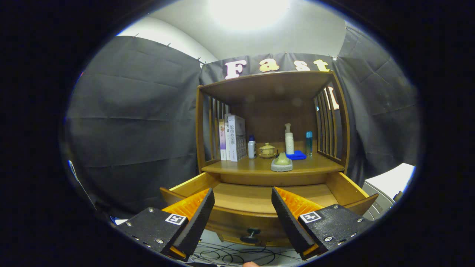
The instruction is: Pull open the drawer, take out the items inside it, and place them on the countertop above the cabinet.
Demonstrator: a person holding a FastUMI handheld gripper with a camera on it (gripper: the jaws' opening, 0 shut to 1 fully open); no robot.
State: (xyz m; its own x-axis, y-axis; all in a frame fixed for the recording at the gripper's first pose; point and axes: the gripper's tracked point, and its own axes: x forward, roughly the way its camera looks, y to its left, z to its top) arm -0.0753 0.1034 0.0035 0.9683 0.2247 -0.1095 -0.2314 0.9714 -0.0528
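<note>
The wooden cabinet's drawer (256, 217) stands pulled open just ahead of my fingers, and its inside looks bare. Its dark knob (251, 234) shows low between the fingers. My gripper (243, 202) is open, with nothing between the black fingertips (202, 215). On the countertop (237, 167) above the drawer, near its front edge, sits a small green-and-grey item (281, 163).
Further back on the countertop stand books (233, 138), a small white bottle (251, 147), a lidded ceramic cup (267, 150), a pump bottle (289, 140), a blue cloth (297, 155) and a blue bottle (309, 142). Slatted side walls and a top shelf enclose it. Black cables (230, 255) lie below.
</note>
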